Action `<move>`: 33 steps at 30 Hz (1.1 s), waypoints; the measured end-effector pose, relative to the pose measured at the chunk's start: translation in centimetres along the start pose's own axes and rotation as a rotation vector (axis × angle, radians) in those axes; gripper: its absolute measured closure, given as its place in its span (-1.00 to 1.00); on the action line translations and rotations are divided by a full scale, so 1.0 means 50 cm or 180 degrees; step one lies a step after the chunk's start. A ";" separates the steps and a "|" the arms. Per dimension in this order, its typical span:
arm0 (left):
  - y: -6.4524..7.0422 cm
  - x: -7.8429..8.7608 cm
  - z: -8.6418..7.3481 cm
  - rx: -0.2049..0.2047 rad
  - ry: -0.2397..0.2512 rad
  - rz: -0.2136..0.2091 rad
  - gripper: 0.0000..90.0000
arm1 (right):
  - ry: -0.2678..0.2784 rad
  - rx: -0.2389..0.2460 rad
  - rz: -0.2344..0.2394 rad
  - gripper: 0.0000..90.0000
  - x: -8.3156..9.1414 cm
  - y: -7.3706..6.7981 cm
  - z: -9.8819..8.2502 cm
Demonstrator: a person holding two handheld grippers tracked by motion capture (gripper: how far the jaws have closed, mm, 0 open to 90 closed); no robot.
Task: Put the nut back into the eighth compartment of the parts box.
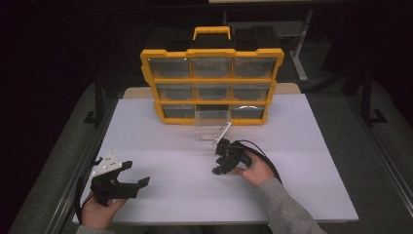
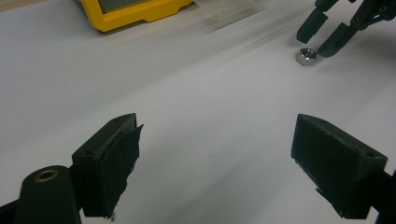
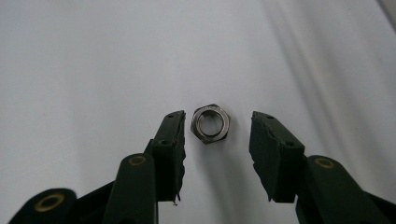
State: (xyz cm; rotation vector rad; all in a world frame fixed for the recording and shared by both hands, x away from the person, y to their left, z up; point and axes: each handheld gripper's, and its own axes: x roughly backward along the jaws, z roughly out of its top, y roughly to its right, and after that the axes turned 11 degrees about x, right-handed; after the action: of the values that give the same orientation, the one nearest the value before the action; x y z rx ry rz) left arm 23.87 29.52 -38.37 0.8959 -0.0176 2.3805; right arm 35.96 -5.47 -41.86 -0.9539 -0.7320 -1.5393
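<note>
Hidden or unclear items first. In the high view the hex nut cannot be made out; your right gripper [image 1: 217, 165] and your right hand [image 1: 255, 170] cover that patch of the white table [image 1: 302, 161]. The contents of the yellow drawer organiser [image 1: 212, 85] are unreadable through the clear fronts. One clear drawer [image 1: 210, 124] stands pulled out from the bottom row, middle position, resting on the table; whether it holds anything cannot be told. A thin pale rod-like item [image 1: 221, 134] lies just in front of that drawer, too small to identify. The room around the table is dark. Your forearms are cut off at the bottom edge of the high view.

Nut position. In the right gripper view the hex nut [image 3: 210, 123] lies flat on the table, bore facing up, between the tips of your right gripper [image 3: 217, 133]. It sits nearer the jaw on the left of that view, with a clear gap to the other. No jaw is seen touching it. In the left gripper view the same nut [image 2: 306, 56] lies just beside the tip of one right jaw, with the right gripper [image 2: 322, 37] above and beyond it.

Gripper states. Your right gripper is released, jaws parted either side of the nut, grasping nothing. Your left gripper [image 2: 215, 154] is released wide, jaws well apart over bare table, holding nothing. In the high view the left gripper [image 1: 129, 178] sits at the near left of the table in your left hand [image 1: 100, 209], well apart from the nut.
</note>
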 end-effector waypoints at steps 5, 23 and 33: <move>0.000 0.000 0.000 0.0009 0.0017 0.0006 -0.67 | -0.0071 0.0007 0.0007 0.31 -0.011 -0.009 0.004; 0.002 0.000 0.000 0.0018 0.0030 -0.0005 -0.67 | -0.0134 0.0184 -0.0040 0.53 -0.023 -0.012 0.013; 0.002 -0.001 -0.001 0.0040 0.0019 -0.0001 -0.67 | -0.0061 0.0094 0.0100 0.54 -0.019 0.003 0.006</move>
State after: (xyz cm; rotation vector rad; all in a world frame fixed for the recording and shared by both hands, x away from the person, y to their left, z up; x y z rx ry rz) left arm 23.82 29.39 -38.42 0.8946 -0.0003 2.3852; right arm 36.22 -4.81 -42.55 -0.9551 -0.7483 -1.4900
